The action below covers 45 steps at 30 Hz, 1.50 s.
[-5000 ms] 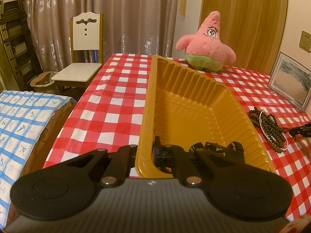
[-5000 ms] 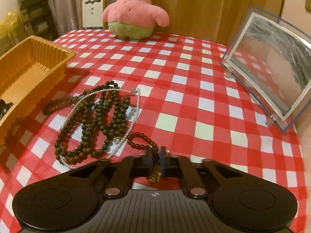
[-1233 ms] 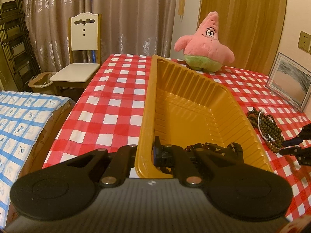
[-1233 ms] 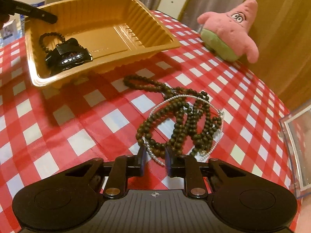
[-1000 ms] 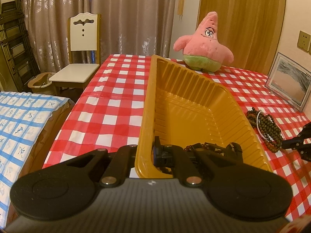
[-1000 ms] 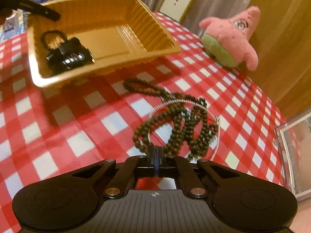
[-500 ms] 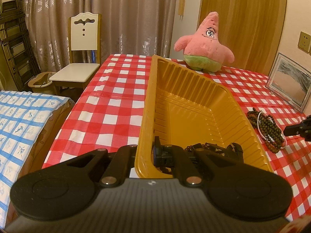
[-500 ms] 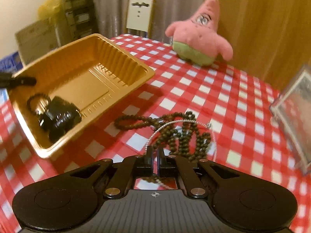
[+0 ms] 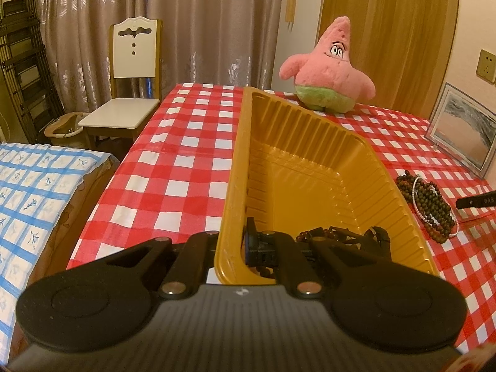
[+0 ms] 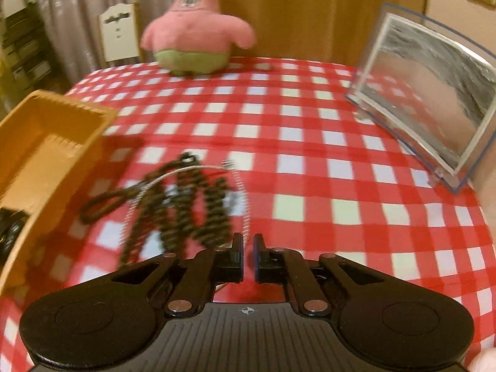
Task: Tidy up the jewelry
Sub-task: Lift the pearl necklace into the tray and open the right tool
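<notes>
Left gripper (image 9: 245,245) clamps the yellow tray (image 9: 310,167) rim, right gripper (image 10: 247,255) jaws opening on nothing: you're lining up on the bead necklaces (image 10: 186,204), so drop onto a strand.

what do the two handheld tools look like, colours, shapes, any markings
Both match: matte black plastic. The left tool and the right tool each have a ribbed dark-grey body with a small white crosshair mark, two round disc-shaped lobes at the sides, and angled link arms on silver rivets leading to two short flat fingers. No cables or sleeves show.
</notes>
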Available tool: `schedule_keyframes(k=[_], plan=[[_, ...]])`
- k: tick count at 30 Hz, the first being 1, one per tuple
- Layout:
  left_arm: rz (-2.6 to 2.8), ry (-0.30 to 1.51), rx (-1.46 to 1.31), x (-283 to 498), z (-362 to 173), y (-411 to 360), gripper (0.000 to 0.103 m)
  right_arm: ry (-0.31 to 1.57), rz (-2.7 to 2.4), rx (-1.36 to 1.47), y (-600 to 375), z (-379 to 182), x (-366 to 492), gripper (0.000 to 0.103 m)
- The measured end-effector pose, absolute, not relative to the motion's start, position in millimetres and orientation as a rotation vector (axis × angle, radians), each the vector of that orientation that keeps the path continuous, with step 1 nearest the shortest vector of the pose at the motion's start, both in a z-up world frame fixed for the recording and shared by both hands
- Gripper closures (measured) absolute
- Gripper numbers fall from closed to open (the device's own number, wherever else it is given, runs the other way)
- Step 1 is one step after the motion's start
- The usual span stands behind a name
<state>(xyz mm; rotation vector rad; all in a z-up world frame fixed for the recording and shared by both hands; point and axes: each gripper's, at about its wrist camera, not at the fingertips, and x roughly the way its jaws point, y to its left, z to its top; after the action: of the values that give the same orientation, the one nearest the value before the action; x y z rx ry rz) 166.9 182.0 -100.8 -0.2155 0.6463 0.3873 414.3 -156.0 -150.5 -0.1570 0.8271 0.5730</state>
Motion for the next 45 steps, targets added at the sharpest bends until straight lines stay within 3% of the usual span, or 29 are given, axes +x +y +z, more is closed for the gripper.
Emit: schedule_keyframes(k=[6,9,13,18,20,22,27,45], plan=[[0.388,0.65,-0.218,167,-103,183,0.099,0.818,0.552,-0.129,-155,-155,434,0.086],[0.388,0.653,-0.22,166,-104,184,0.099,0.808,0.552,-0.131,-150,-156,439,0.071],[0.389,0.657,-0.221,166,-105,185,0.099,0.781,0.574,-0.158,-145,-157,440,0.07],[0.388,0.657,-0.22,167,-105,185,0.099,0.773,0.6,-0.233,-131,-165,442,0.075],[0.389,0.657,-0.22,167,-105,185,0.099,0.758,0.63,-0.265,-126,-166,441,0.096],[0.389,0.657,-0.221,167,-105,185,0.099,0.755,0.633,-0.304,-119,-165,441,0.101],[0.388,0.658,-0.221,167,-104,185,0.099,0.732,0.618,-0.27,-118,-159,444,0.102],[0.383,0.649,-0.214,167,-102,184,0.099,0.531,0.815,-0.063,-143,-48,346,0.102]])
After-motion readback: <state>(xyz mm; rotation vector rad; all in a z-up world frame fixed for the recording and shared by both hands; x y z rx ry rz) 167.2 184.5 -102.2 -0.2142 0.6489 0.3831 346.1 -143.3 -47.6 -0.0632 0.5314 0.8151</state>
